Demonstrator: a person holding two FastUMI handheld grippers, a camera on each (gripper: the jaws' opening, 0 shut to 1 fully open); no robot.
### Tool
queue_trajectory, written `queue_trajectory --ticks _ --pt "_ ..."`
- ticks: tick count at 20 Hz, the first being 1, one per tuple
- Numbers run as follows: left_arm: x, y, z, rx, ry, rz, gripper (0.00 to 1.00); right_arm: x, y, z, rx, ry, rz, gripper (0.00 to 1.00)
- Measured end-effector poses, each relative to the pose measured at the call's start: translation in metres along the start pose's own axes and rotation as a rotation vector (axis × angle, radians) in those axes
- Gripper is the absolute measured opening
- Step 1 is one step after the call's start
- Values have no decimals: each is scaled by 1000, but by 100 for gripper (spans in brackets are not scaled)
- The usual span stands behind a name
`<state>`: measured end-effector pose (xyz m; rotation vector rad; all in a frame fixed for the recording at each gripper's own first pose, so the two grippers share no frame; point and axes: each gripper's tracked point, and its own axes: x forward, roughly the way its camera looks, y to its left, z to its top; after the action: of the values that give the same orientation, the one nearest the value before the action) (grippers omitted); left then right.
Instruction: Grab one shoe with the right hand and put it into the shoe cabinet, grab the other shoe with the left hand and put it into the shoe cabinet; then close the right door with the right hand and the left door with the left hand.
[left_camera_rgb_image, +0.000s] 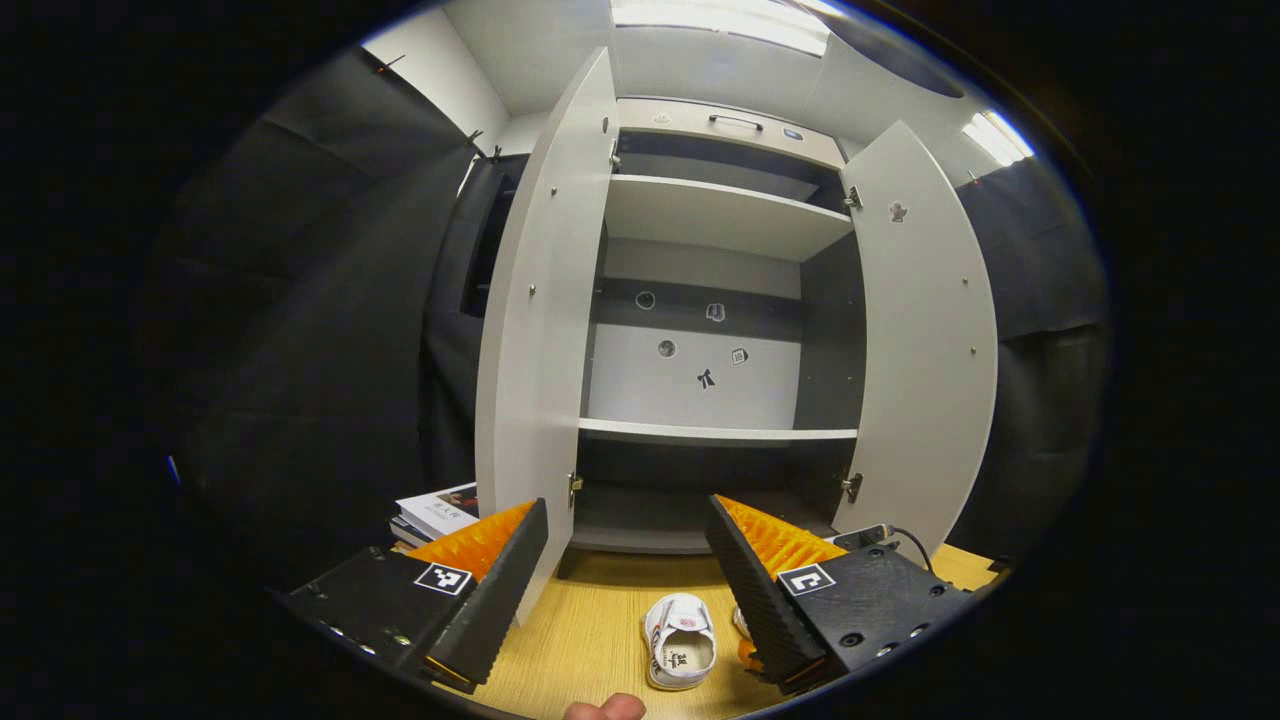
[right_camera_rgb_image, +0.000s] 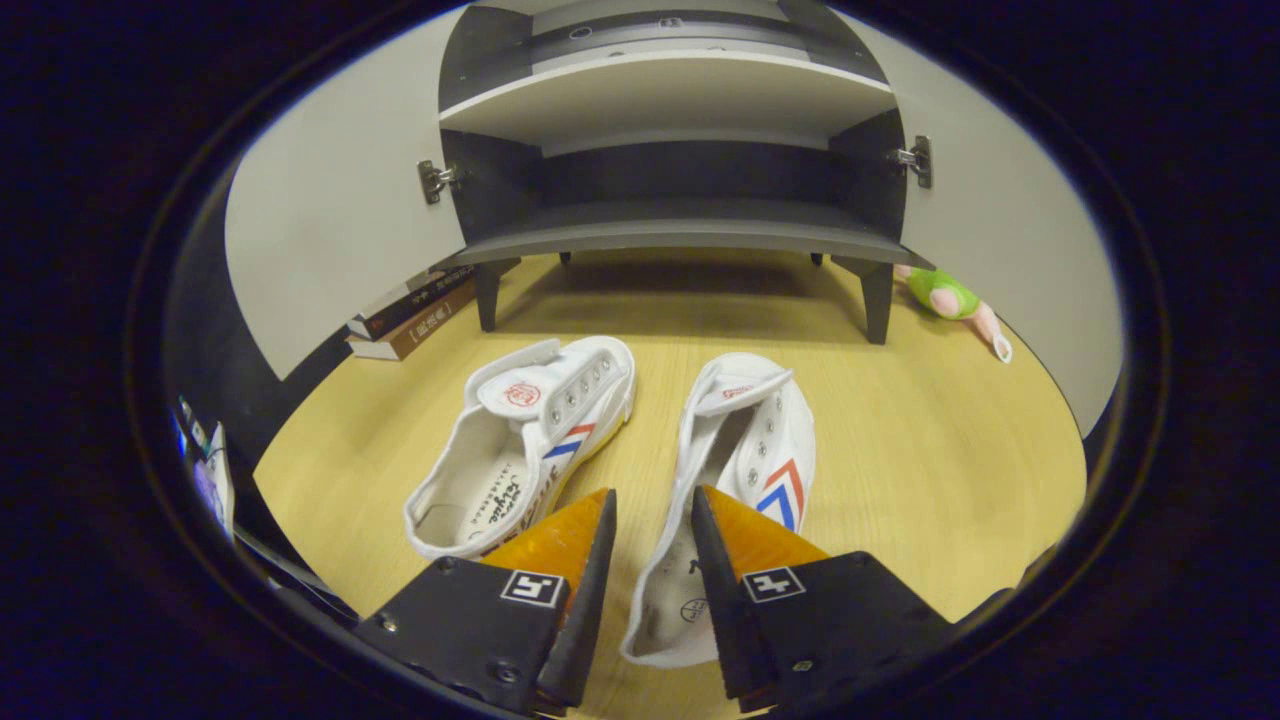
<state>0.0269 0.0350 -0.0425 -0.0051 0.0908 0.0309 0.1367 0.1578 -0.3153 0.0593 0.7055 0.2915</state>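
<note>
Right gripper (right_camera_rgb_image: 650, 520): low over the right shoe (right_camera_rgb_image: 735, 470), fingers a little apart, one on each side of its left wall; contact not clear, cannot tell if gripping.
Left gripper (left_camera_rgb_image: 628, 545): wide open, holding nothing, raised before the shoe cabinet (left_camera_rgb_image: 700, 330).
Left shoe (right_camera_rgb_image: 530, 445): flat on the wooden table (right_camera_rgb_image: 930, 460), just beside the right shoe, toes toward the cabinet.
Cabinet doors: left door (left_camera_rgb_image: 545, 330) and right door (left_camera_rgb_image: 925, 330) both swung open; shelves bare.
Around: books (right_camera_rgb_image: 410, 318) stacked by left door; green plush toy (right_camera_rgb_image: 950, 298) near right leg.
Free room: bare table between shoes and bottom shelf (right_camera_rgb_image: 680, 235).
</note>
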Motion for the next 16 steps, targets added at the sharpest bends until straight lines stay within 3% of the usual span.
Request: queue_trajectory --ticks 2,3,4,5,10,12,16 --pt "0 2 -2 1 7 5 95 9 -6 -3 -1 12 -28 36" --pt "0 3 -3 2 10 5 95 13 -8 -3 4 16 -38 37" --pt "1 3 -4 4 13 7 95 15 -10 -2 8 14 -50 25" --pt "1 4 -4 7 14 8 95 18 -11 -1 10 10 -57 23" --pt "1 3 -9 5 25 3 95 22 -19 3 -23 -24 -85 19" --pt "1 2 -9 4 24 -2 95 23 -17 3 8 -36 -74 4" --pt "-2 0 -10 20 23 -5 95 12 -25 20 -89 -134 -124 4"
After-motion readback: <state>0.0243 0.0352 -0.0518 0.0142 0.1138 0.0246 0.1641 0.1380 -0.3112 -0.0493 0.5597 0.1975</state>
